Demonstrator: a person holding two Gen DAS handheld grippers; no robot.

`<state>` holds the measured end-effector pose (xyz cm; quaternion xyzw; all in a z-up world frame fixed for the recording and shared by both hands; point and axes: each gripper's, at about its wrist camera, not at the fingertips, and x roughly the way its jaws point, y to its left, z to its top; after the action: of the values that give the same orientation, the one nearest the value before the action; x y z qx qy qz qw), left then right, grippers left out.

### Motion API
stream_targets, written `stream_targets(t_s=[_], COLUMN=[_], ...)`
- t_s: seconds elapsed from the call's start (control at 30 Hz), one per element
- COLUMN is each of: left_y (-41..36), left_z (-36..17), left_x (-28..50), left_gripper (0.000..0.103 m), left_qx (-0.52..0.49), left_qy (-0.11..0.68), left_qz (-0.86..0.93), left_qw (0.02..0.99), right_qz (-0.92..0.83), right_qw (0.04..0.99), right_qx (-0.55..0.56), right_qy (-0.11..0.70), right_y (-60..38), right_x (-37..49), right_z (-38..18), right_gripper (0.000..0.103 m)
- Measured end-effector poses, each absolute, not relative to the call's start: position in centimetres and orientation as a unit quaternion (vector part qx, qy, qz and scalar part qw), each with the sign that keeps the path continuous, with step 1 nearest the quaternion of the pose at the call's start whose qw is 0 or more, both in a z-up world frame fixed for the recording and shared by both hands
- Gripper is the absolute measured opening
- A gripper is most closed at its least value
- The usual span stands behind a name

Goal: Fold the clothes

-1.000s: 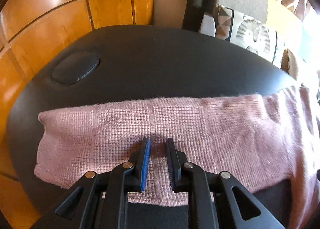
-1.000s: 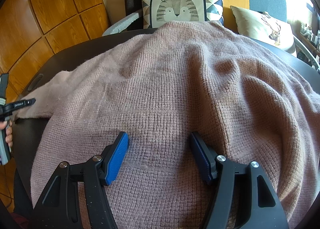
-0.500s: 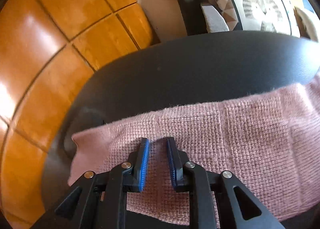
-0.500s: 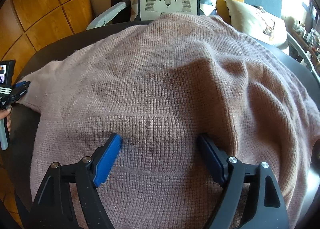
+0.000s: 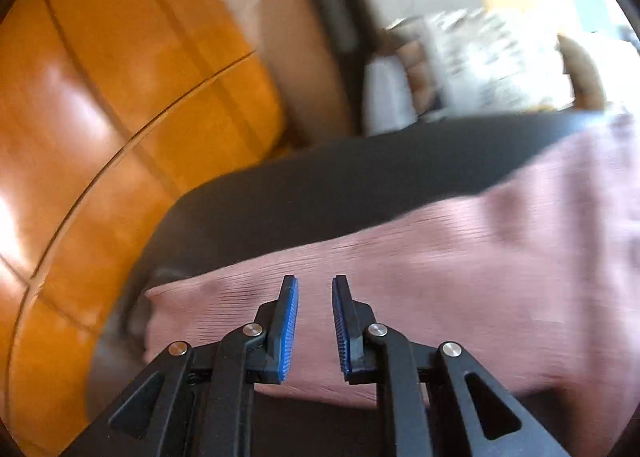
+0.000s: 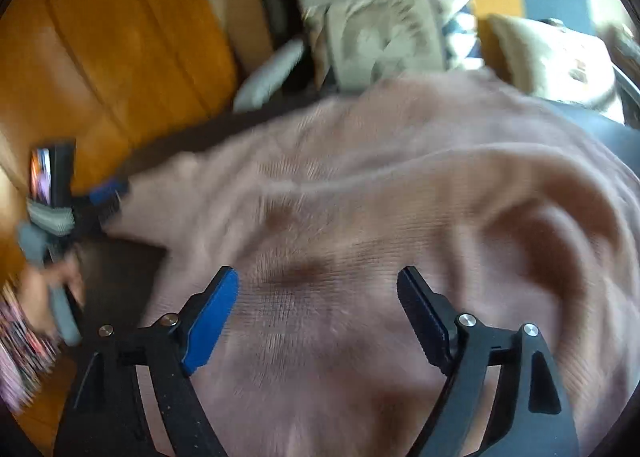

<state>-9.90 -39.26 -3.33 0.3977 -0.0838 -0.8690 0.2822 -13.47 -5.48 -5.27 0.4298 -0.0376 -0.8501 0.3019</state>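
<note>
A pink knit sweater (image 6: pixel 360 197) lies spread over a dark round table (image 5: pixel 320 185). Its long sleeve (image 5: pixel 460 265) stretches out to the left, and its cuff end reaches almost to the table's left rim. My left gripper (image 5: pixel 315 281) is nearly shut and pinches the sleeve close to the cuff, with a narrow strip of knit between the blue pads. In the right wrist view that same left gripper (image 6: pixel 106 193) sits at the sleeve's tip, held by a person's hand (image 6: pixel 52 289). My right gripper (image 6: pixel 318 277) hovers wide open over the sweater's body and holds nothing. Both views are blurred by motion.
An orange tiled floor (image 5: pixel 100 117) lies to the left, below the table. Behind the table stands a sofa with patterned cushions (image 6: pixel 384 41) and a dark chair back (image 5: pixel 328 9). An oval recess (image 5: pixel 168 275) in the tabletop shows just beyond the cuff.
My left gripper has swung left and dragged the sleeve with it, so the cuff now reaches the oval recess. The right gripper has risen and tilted and is still open over the sweater.
</note>
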Motion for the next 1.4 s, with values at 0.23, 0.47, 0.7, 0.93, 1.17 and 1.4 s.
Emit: stream_targets(t_s=[0.23, 0.47, 0.7, 0.93, 1.17, 1.4], left_y=[-28.2, -19.2, -19.2, -21.6, -22.7, -22.0], left_z=[-2.5, -6.4, -7.3, -7.3, -7.4, -7.4], left_x=[-6.9, -4.3, -2.5, -1.8, -1.7, -1.6], left_gripper=[0.018, 0.018, 0.029, 0.035, 0.04, 0.04], left_qx=[0.406, 0.447, 0.408, 0.401, 0.406, 0.401], left_qy=[-0.002, -0.042, -0.094, -0.09, -0.08, -0.114], left_qz=[-0.907, -0.892, -0.904, -0.909, -0.909, -0.907], left_qw=[0.113, 0.056, 0.083, 0.073, 0.054, 0.058], right_qz=[-0.869, -0.85, -0.811, -0.825, -0.839, -0.861], right_qw=[0.245, 0.203, 0.21, 0.255, 0.264, 0.185], right_qx=[0.411, 0.472, 0.532, 0.499, 0.467, 0.472], right_qy=[-0.126, -0.117, -0.124, -0.074, -0.088, -0.033], right_y=[7.4, 14.3, 12.4, 8.3, 11.1, 17.1], right_x=[-9.2, -4.2, -2.1, -1.7, -2.0, -3.5], right_z=[-2.2, -2.8, -6.9, -7.6, -2.4, 1.3], right_gripper=[0.085, 0.084, 0.073, 0.016, 0.014, 0.013])
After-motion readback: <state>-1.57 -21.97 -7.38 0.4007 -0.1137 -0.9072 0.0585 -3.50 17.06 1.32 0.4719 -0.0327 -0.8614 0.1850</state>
